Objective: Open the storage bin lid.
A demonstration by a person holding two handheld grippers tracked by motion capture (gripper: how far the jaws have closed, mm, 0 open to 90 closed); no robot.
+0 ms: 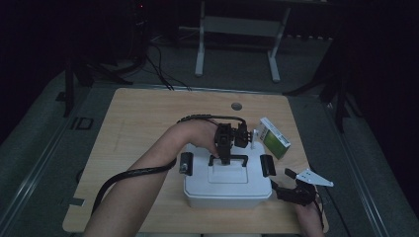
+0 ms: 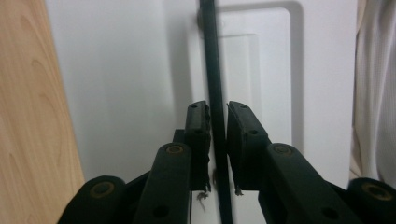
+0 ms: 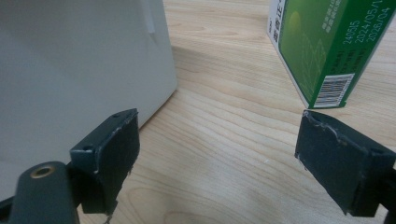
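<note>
- Centrally, a white rectangular plastic storage box (image 1: 227, 185) is sitting on the light wooden table (image 1: 143, 118), its thin black wire handle (image 2: 214, 70) being straddled by the left gripper (image 2: 217, 122), jaws narrowed almost onto it.
- Slipping is being risked if the thin handle is pulled before the pads are biting fully.
- Beside the box, the right gripper (image 3: 217, 149) is being held wide and empty, near a green-and-white cardboard carton (image 3: 327, 46), which could be knocked over.

light wood tabletop (image 1: 133, 123) | white lidded box (image 1: 225, 190) sitting near the front edge | green carton (image 1: 274, 138) just off to its right
</note>
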